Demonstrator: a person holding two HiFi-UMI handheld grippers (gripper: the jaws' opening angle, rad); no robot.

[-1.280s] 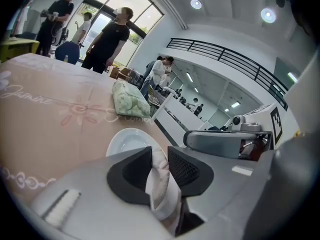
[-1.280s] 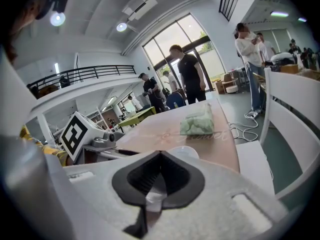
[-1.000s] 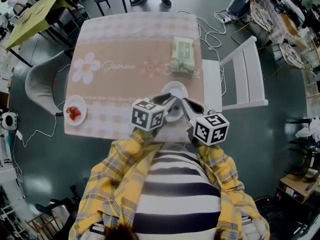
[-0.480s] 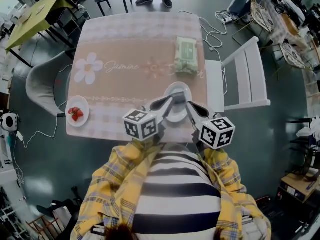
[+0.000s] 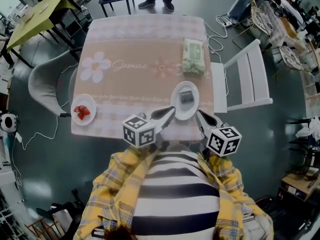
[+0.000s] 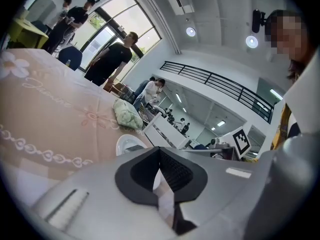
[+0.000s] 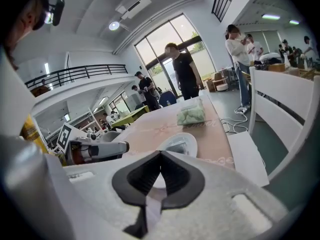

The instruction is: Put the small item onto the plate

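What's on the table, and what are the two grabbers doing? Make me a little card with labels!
table: pink cloth with a flower print
plate: white, at the near edge in front of the person
small item: grey, lying on the plate
strawberries: red, on a saucer at the left edge
packet: green, far right side of the table
left gripper: shut, empty, tip by the plate's rim
right gripper: shut, empty, just right of the plate

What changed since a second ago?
The left gripper and right gripper drew back off the round white plate towards the person; left jaws closed, both now shut and empty. The small grey item lies uncovered on the plate. The green soft pack and dish of strawberries stayed put.
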